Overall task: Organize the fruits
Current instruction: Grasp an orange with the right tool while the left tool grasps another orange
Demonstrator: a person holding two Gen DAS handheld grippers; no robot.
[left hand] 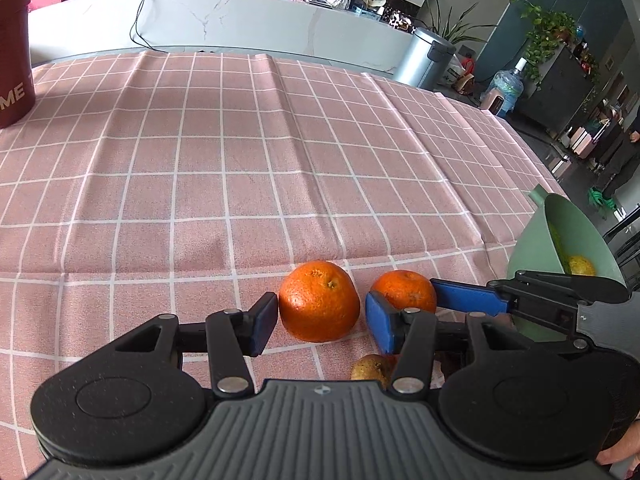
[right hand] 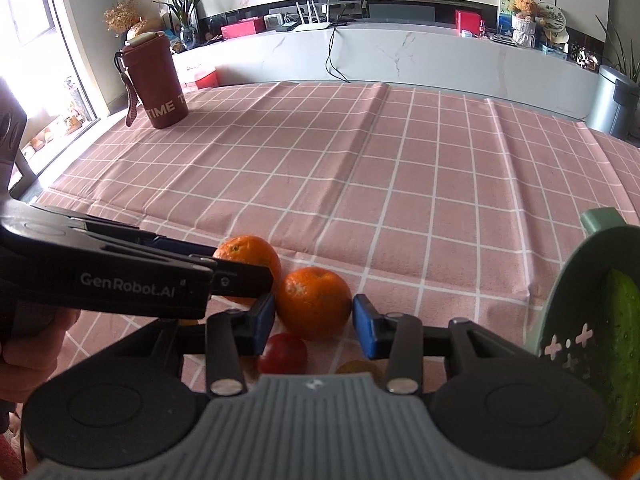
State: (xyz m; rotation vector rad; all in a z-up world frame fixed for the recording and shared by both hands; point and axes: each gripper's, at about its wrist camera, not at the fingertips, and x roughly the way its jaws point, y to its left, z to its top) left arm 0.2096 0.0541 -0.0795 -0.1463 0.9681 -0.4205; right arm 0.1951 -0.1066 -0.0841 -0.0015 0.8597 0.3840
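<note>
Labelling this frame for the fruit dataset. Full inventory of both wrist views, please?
round oranges: 2, orange, side by side on the cloth; left one between the left tongs' pads, right one between the right tongs' pads
small red round fruit: 1, red, near edge, just before the right tongs
brownish-yellow fruit: 1, partly hidden under the left tongs
green plastic colander: 1, pale green, right of the oranges
green cucumber: 1, inside the colander
yellow fruit: 1, inside the colander
pink checked tablecloth: 1, covers the table
dark red cylindrical tumbler: 1, far left corner
left tongs: open, around the left orange
right tongs: open, around the right orange
</note>
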